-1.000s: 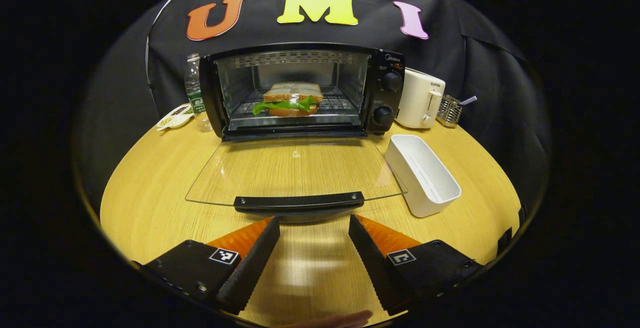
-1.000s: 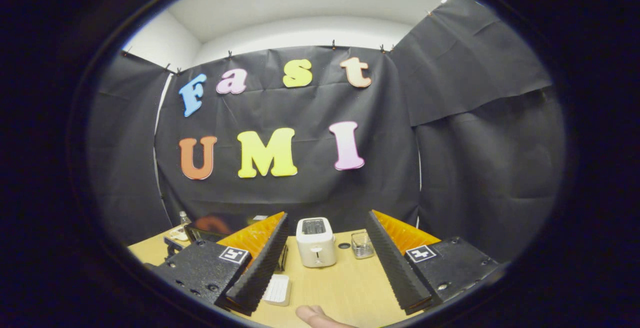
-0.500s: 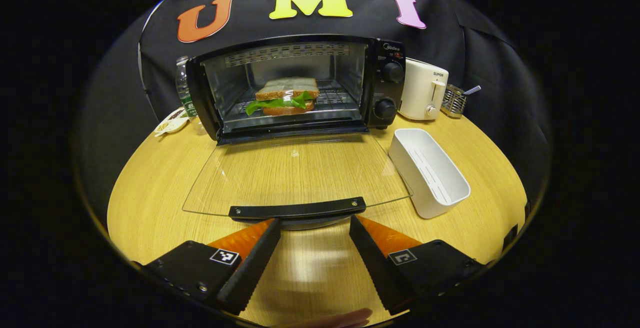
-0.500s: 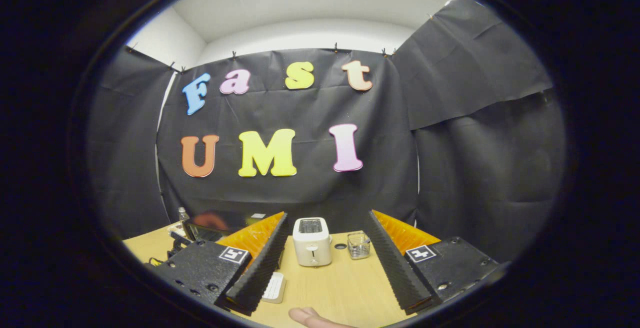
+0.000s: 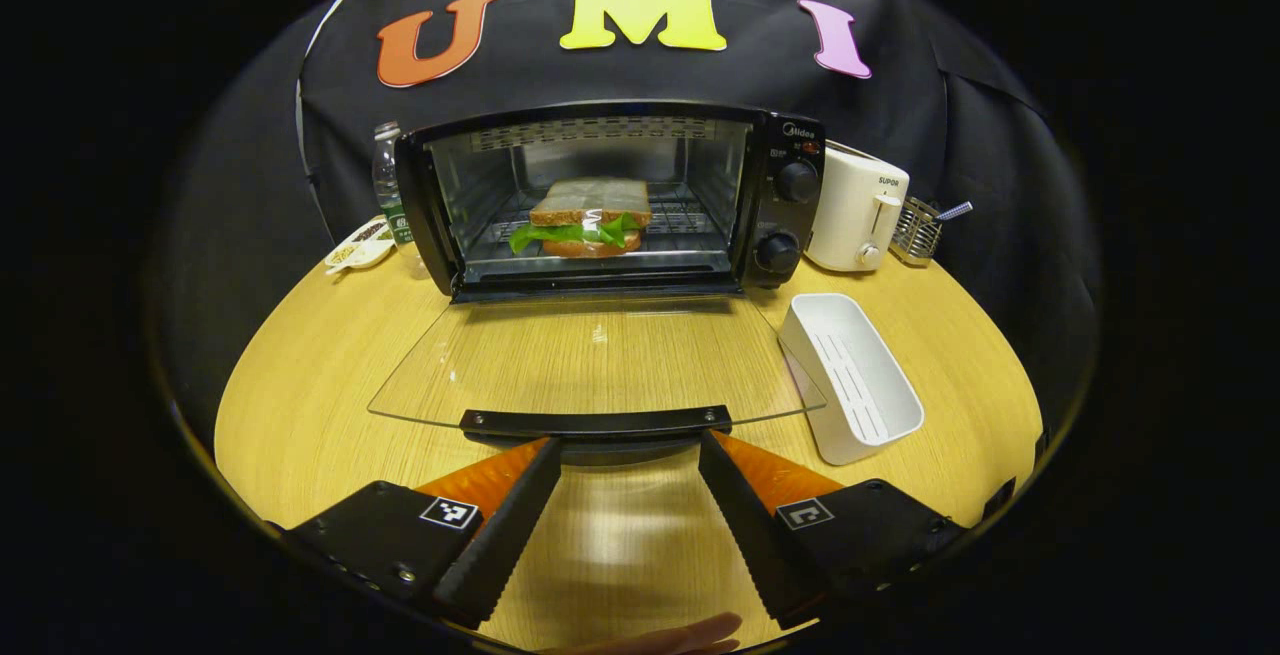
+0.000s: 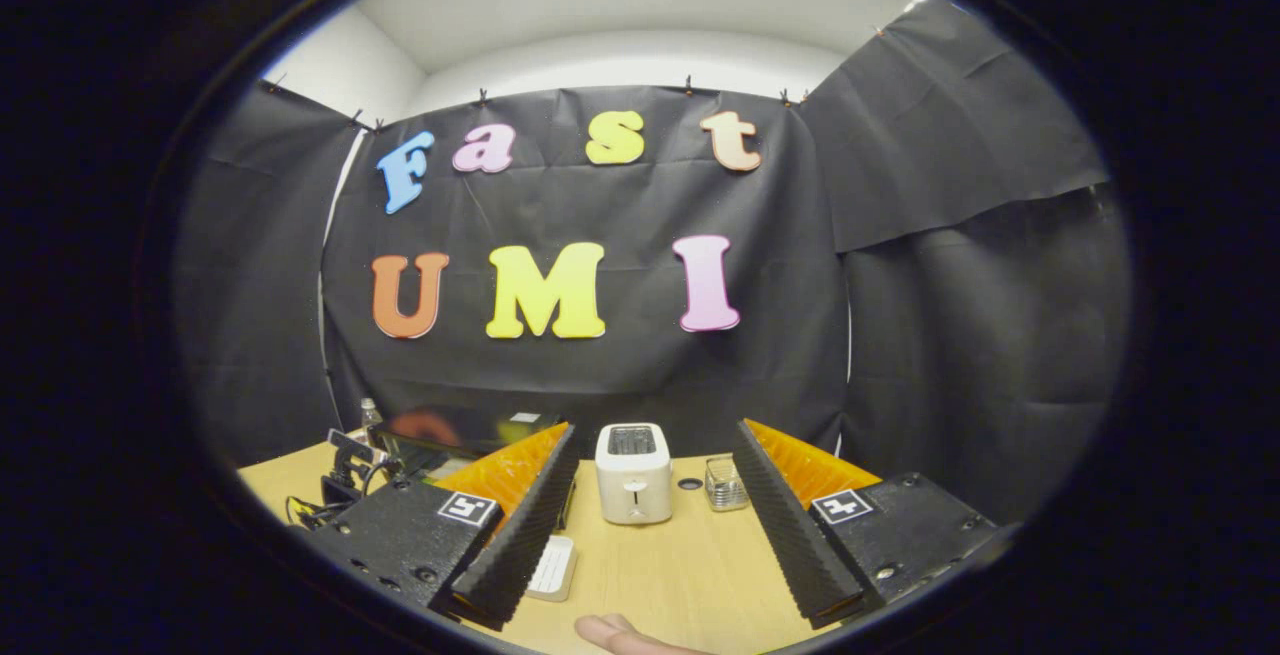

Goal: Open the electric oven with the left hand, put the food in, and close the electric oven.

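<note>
Electric oven (image 5: 610,197) first: we see it standing at the back edge of the round wooden table (image 5: 300,375), its glass door (image 5: 595,360) swung fully down and lying flat toward the front edge. The sandwich (image 5: 590,218) already sits on the wire rack inside, so we judge that only the closing step is left.

Our left gripper (image 5: 628,503) sits low, just in front of the door's black handle (image 5: 596,422), jaws spread wide and holding nothing, with the finger tips close beside the handle's underside. Whether they touch it we cannot tell.

Our right gripper (image 6: 655,520) is raised and pointed at the booth wall, jaws also wide apart and empty, with the white toaster (image 6: 633,472) seen between them.

Next, we reckon, the left gripper must get under or onto the handle and swing the door up on its hinge until it meets the oven front, keeping clear of the white tray (image 5: 852,377) beside the door's right corner.
</note>
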A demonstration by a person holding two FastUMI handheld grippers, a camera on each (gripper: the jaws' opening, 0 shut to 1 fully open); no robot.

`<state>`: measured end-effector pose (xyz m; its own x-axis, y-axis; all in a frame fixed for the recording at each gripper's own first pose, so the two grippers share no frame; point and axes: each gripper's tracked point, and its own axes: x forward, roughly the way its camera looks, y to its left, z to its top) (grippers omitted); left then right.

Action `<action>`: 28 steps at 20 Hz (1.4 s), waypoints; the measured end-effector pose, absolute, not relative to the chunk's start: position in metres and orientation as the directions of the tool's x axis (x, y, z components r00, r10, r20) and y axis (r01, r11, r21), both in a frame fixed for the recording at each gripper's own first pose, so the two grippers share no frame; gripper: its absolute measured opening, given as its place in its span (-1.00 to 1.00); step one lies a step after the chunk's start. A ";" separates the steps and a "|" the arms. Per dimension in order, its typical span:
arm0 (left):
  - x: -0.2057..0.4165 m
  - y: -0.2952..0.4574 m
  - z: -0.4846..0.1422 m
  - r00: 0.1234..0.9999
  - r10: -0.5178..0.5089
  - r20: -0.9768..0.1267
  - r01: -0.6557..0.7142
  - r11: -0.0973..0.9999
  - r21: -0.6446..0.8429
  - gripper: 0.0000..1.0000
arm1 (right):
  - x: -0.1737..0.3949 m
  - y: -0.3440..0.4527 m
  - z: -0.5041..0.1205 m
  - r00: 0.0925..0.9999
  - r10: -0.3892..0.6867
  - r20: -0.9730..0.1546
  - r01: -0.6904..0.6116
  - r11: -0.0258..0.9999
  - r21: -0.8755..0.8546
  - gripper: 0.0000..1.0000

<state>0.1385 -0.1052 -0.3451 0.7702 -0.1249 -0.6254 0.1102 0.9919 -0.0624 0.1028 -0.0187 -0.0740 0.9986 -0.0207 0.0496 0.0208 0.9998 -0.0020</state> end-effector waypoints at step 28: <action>0.191 -0.090 -0.246 0.908 -0.070 -0.413 0.079 0.997 0.004 0.90 | 0.066 -0.017 -0.071 0.996 -0.047 0.073 0.046 0.999 0.019 0.99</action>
